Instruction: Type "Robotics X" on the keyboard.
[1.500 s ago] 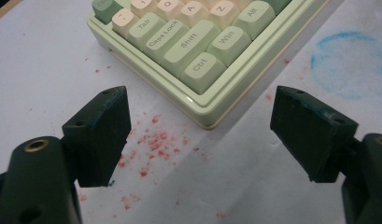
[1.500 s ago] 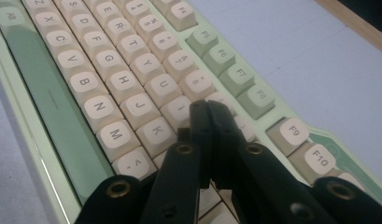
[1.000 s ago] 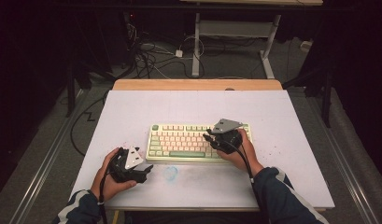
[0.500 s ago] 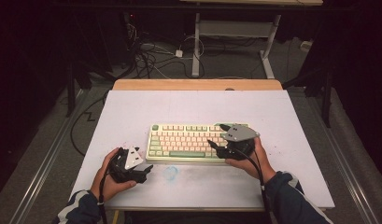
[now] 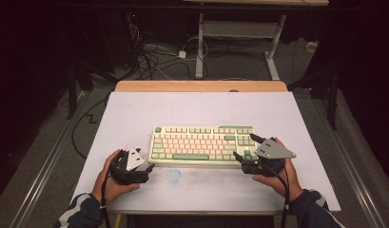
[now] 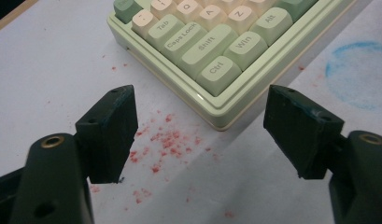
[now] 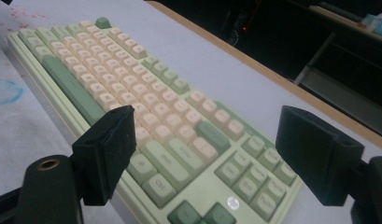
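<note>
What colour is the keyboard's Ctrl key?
Pale green Ctrl key, clearest in the left gripper view.

Dim room, light falls mostly on the white tabletop [image 5: 201,111], wood edge strip [image 5: 201,86] at 12 o'clock. Grey floor [image 5: 49,142] all round. Cable tangle [image 5: 154,59] at 11 o'clock. White-framed desk [image 5: 239,33] at 12–1 o'clock. Metal floor rail [image 5: 37,175] at 8 o'clock, another [image 5: 356,166] at 4. Far background black.

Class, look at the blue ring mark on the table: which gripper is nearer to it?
Left. The left gripper sits just left of the blue ring mark; the right gripper is farther off, at the keyboard's right end.
</note>
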`<state>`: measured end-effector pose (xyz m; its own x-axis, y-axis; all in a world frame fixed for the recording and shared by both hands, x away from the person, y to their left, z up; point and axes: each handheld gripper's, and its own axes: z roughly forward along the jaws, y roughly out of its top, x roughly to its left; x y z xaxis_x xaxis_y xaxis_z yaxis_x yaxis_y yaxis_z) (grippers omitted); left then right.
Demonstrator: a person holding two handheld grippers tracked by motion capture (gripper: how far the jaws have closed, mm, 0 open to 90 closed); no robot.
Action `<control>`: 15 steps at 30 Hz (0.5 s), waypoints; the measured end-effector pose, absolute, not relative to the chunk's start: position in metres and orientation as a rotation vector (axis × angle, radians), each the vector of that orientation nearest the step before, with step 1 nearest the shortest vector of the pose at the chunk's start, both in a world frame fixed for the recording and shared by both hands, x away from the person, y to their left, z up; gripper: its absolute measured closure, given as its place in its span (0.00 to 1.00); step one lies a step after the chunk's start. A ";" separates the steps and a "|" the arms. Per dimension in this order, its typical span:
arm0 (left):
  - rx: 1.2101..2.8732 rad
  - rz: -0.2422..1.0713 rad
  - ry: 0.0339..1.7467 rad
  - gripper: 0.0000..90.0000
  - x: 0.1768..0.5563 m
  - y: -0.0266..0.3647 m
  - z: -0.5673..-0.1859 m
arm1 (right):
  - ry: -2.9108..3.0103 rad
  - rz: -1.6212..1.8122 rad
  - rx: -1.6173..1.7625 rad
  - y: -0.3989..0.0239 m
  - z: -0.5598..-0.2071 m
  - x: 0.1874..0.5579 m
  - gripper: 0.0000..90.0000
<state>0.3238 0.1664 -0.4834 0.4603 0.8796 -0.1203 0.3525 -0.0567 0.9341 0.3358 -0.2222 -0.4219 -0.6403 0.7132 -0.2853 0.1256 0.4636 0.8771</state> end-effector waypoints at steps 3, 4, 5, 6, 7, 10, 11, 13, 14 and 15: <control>1.643 0.617 1.081 0.29 0.323 0.166 -0.483 | 2.050 1.166 0.707 -0.233 -0.427 0.330 0.23; 1.651 0.619 1.080 0.29 0.323 0.166 -0.483 | 2.048 1.166 0.717 -0.237 -0.429 0.328 0.23; 1.653 0.622 1.080 0.29 0.323 0.166 -0.483 | 2.049 1.159 0.727 -0.240 -0.431 0.327 0.23; 1.650 0.623 1.080 0.29 0.323 0.166 -0.483 | 2.050 1.141 0.734 -0.242 -0.432 0.325 0.23; 1.647 0.621 1.082 0.29 0.323 0.166 -0.483 | 2.055 1.124 0.744 -0.244 -0.434 0.324 0.22; 1.638 0.615 1.084 0.29 0.324 0.167 -0.482 | 2.059 1.120 0.767 -0.250 -0.436 0.321 0.22; 1.636 0.611 1.083 0.29 0.323 0.167 -0.481 | 2.056 1.118 0.769 -0.252 -0.437 0.319 0.22; 1.645 0.601 1.072 0.33 0.323 0.166 -0.478 | 2.055 1.116 0.774 -0.254 -0.438 0.317 0.22; 1.658 0.603 1.060 0.36 0.323 0.166 -0.476 | 2.053 1.115 0.777 -0.255 -0.439 0.316 0.22; 1.660 0.595 1.064 0.39 0.323 0.167 -0.474 | 2.051 1.109 0.778 -0.256 -0.439 0.315 0.22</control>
